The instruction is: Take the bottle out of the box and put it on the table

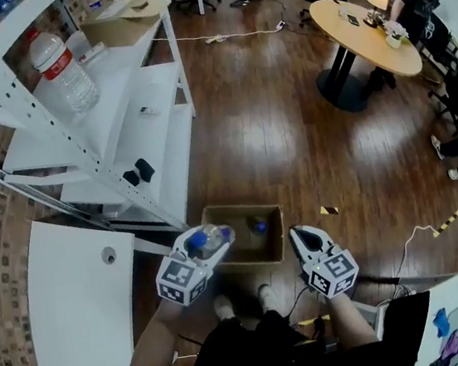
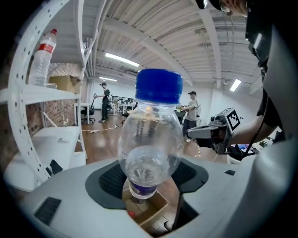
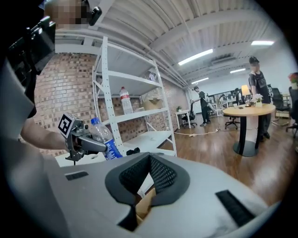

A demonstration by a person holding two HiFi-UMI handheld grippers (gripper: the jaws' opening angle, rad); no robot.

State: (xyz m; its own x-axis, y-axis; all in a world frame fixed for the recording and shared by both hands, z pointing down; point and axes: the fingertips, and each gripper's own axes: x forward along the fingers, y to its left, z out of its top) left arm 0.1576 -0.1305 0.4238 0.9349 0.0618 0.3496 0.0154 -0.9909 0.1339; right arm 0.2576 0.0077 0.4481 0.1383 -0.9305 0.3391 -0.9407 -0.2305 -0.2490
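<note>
Head view: my left gripper point(image 1: 218, 243) clamps the clear plastic blue-capped bottle point(image 1: 209, 237) over the open brown cardboard box point(image 1: 276, 235), lower centre, on the dark wood floor point(image 1: 274, 147). The white table point(image 1: 79, 315) is lower left.
Left gripper view: both pads press the bottle, centre frame.
Right gripper view: my right gripper point(image 3: 150, 160) has its jaws closed and empty, with white metal shelving point(image 3: 139, 116) at left.

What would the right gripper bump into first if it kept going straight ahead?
Probably the white shelf rack, around its lower shelves. Nothing nearer shows in that line, though depth is hard to judge.
</note>
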